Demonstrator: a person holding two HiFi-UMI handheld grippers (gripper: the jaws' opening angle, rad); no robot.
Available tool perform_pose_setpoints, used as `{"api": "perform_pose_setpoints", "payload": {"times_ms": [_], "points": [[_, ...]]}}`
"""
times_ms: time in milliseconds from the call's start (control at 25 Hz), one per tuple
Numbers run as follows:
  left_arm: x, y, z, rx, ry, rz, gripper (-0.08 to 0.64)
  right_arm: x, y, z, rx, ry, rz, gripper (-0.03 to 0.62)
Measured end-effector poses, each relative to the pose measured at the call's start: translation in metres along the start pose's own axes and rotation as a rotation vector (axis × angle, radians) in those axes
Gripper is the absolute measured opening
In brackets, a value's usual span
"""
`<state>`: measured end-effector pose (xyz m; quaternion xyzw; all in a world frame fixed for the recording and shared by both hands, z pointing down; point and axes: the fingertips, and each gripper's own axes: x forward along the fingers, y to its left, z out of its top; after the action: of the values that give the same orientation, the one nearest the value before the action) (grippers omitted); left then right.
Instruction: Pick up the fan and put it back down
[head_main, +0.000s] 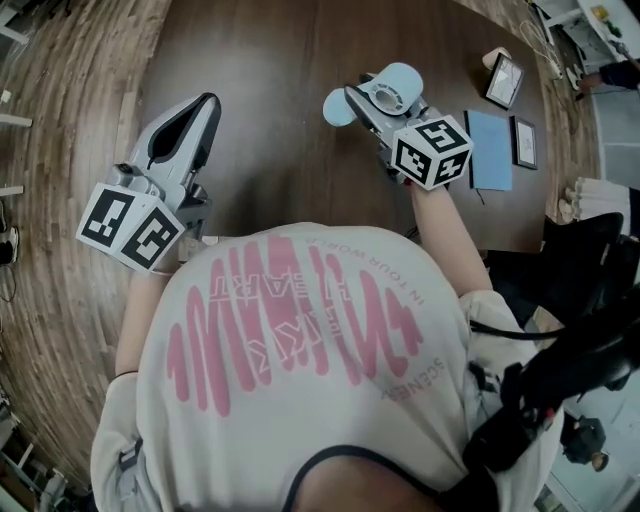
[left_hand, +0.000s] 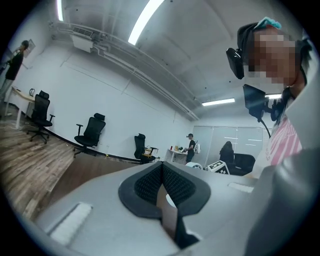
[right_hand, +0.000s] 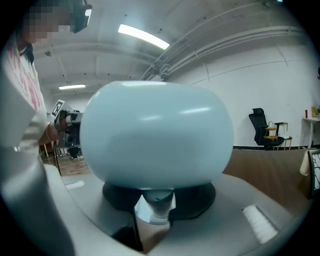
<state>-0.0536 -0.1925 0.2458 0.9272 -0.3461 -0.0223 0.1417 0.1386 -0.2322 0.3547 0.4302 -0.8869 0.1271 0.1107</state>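
Right gripper view showed the right tool (right_hand: 154, 212) clamped on the slim neck of the pale blue fan (right_hand: 156, 135), held over the dark counter (head_main: 290, 60), where its bulky head could swivel in that narrow grip and topple the fan on landing, while the left tool (left_hand: 162, 172) hung closed and empty.

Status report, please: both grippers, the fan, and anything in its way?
Right gripper shut on the fan. Left gripper shut, empty. Fan over the dark table; blue notebook and picture frames lie off to its side, apart.
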Motion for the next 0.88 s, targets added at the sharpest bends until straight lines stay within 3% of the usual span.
{"api": "perform_pose_setpoints", "payload": {"times_ms": [160,400,880], "points": [[-0.017,0.005,-0.011,-0.017,0.026,0.044,0.02,0.021,0.003,-0.028,-0.08,0.094,-0.007,0.141],[-0.022,0.014,-0.019,-0.025,0.045,0.089,0.02,0.043,0.001,-0.054,-0.133,0.157,-0.008,0.141],[-0.019,0.027,-0.027,-0.039,0.052,0.134,0.02,0.058,-0.003,-0.089,-0.157,0.221,0.037,0.141]]}}
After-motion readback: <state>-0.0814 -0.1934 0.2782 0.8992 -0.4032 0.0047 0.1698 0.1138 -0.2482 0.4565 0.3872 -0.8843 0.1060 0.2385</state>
